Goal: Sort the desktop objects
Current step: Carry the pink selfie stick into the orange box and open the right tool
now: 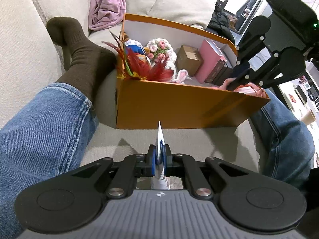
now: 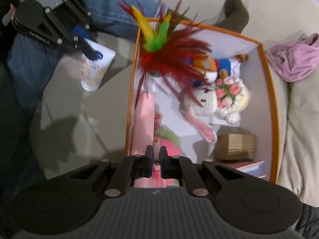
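Jeans-clad legs [image 1: 49,123] are flanking the sofa cushion [image 1: 189,139], where the left gripper [image 1: 159,155] is pinching a white tube [image 2: 95,67] in closed jaws. Beyond, the right gripper [image 2: 156,155] is pointing steeply down, clamping a pink item [image 2: 156,145] over the orange box [image 1: 179,107] crowded with feathers [image 2: 171,57] and a knitted bunny [image 2: 201,101].

I'm seeing the feather toy [image 2: 169,57] smearing into blur in the right wrist view, so its base is staying unclear. The orange box [image 1: 179,107] wall is hiding the lower parts of the things inside from the left wrist view. The right hand-held gripper [image 2: 157,155] body is covering most of the pink thing [image 2: 144,123] it is pinching
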Available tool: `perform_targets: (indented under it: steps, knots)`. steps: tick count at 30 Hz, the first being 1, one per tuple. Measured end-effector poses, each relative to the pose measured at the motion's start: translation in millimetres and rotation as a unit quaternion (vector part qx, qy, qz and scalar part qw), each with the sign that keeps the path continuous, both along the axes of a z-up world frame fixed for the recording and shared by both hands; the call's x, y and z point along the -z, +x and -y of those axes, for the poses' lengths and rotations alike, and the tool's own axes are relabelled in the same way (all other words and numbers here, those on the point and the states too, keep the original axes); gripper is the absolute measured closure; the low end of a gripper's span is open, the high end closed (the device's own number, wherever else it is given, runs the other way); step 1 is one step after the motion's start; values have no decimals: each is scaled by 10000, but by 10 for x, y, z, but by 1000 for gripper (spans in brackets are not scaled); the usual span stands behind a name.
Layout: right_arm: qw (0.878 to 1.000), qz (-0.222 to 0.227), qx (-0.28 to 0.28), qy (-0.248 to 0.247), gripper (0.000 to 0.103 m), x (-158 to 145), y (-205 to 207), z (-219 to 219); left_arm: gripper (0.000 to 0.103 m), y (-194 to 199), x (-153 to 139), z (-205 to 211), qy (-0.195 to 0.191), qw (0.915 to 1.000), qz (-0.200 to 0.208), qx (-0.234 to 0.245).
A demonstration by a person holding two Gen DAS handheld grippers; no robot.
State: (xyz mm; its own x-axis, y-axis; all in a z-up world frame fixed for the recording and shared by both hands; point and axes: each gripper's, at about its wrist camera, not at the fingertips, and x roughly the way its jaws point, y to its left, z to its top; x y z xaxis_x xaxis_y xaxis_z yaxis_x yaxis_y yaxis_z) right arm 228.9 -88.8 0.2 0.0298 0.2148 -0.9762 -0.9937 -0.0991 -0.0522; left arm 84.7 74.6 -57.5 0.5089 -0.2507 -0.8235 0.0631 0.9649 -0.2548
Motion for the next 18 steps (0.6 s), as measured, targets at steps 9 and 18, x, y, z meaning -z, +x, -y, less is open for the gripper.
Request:
perform_targets:
  steps: [9,18]
  knots:
    - [9991,-355,201,-77,91,-44,60,22,96,8,4,-16,5,10000,-2,-28]
    - [9872,-153,1528,439,86,-223,370,135,96,7,3,-16,24,10000,0,-37]
